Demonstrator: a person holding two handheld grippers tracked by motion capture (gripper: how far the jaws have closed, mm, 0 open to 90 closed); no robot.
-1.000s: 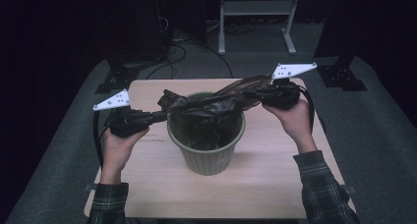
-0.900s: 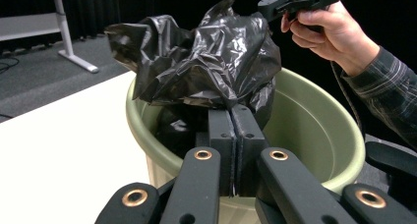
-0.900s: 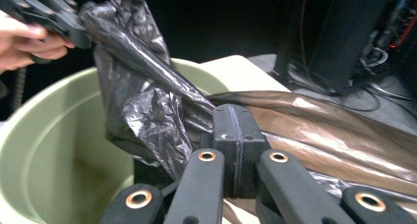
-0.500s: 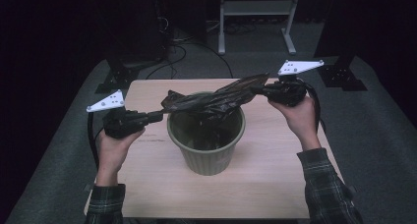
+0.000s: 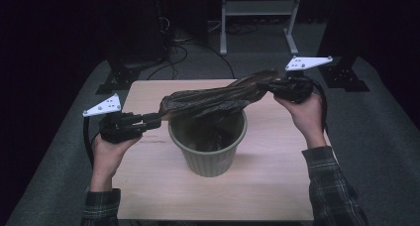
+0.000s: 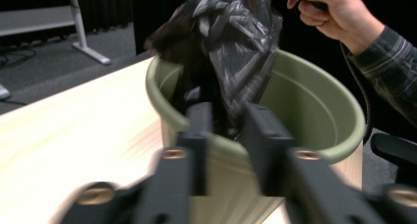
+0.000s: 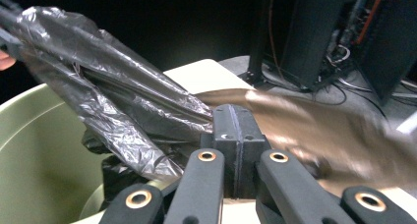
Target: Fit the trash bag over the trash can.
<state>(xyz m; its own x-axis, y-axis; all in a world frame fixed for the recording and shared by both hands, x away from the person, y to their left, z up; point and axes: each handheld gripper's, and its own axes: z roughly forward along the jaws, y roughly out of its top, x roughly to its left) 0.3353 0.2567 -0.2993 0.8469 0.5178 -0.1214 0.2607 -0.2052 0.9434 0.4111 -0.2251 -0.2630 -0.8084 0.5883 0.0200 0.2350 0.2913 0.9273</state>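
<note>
now | my left claw (image 5: 154, 120) has just been opening, bag (image 5: 213, 100) loose between its jaws | right claw (image 5: 271, 87) pinches bag over bin (image 5: 208, 151) | risk: one-sided pull drags bag out, tips bin

The high view is looking forward and down on the whole table (image 5: 148, 196) from above. Both gripper views are sitting close, facing inward from opposite sides, sharing the green bin (image 6: 314, 111) and black bag (image 7: 113, 106).
</note>
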